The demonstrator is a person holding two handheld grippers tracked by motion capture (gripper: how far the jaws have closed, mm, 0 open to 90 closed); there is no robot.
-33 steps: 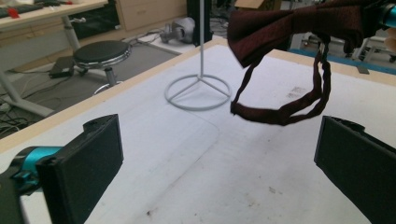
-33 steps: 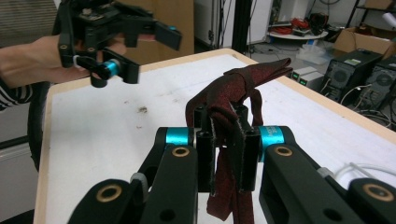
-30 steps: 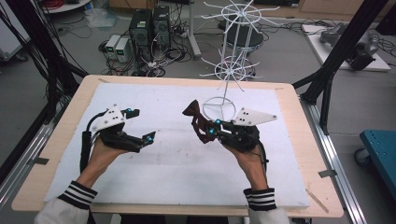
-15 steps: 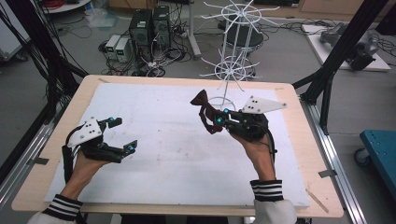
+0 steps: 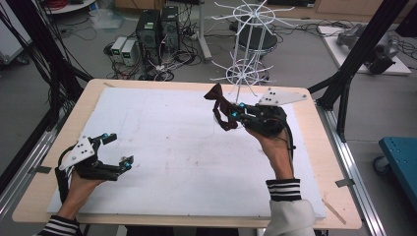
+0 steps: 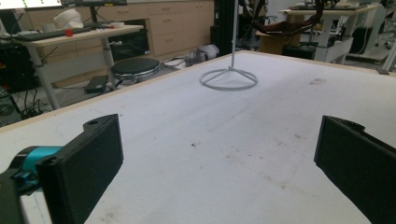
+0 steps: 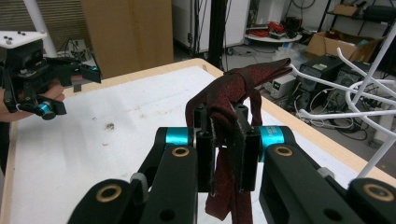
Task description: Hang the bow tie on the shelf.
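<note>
Right gripper view: fingers (image 7: 236,149) pinching red cloth (image 7: 233,91)

Wooden table (image 5: 314,123) under a white mat (image 5: 177,142), wire rack's ring base (image 6: 229,78) atop.

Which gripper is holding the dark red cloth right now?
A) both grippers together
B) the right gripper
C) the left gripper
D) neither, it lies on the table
B: in the right gripper view the right gripper has its jaws clamped on the dark red cloth, while the left gripper sits open and apart at the table's near left.
</note>
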